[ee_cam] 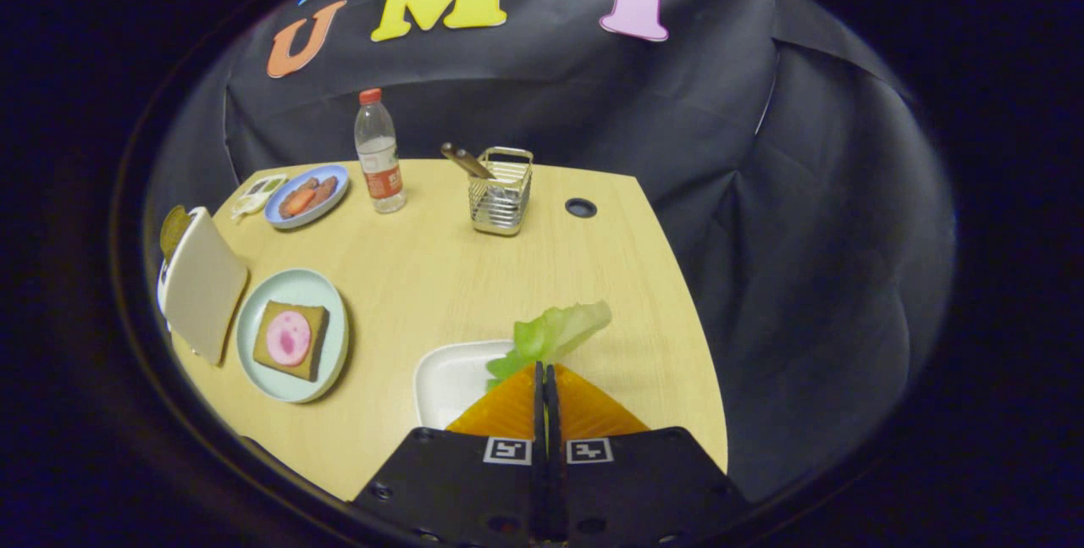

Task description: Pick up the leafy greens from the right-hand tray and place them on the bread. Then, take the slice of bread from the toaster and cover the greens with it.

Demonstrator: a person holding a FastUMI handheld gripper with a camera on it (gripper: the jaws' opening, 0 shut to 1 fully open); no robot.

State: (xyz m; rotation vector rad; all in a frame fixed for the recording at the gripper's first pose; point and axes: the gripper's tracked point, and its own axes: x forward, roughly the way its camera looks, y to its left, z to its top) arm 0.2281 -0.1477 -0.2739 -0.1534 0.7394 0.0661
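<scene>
Firmly between jaws: 1 lettuce leaf (555,334)

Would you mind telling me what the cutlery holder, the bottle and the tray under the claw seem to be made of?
The cutlery holder looks like shiny metal wire: open bars, bright glints. The bottle seems clear plastic, see-through with a red cap. The tray looks white and smooth, plastic or ceramic; I cannot tell which. The claw is shut on the leafy greens.

The camera is riding on the gripper (544,372), looking forward and down along its fingers from well above the table (440,277). It is facing the booth wall (677,150) beyond them, taking in nearly the whole tabletop ahead.
</scene>
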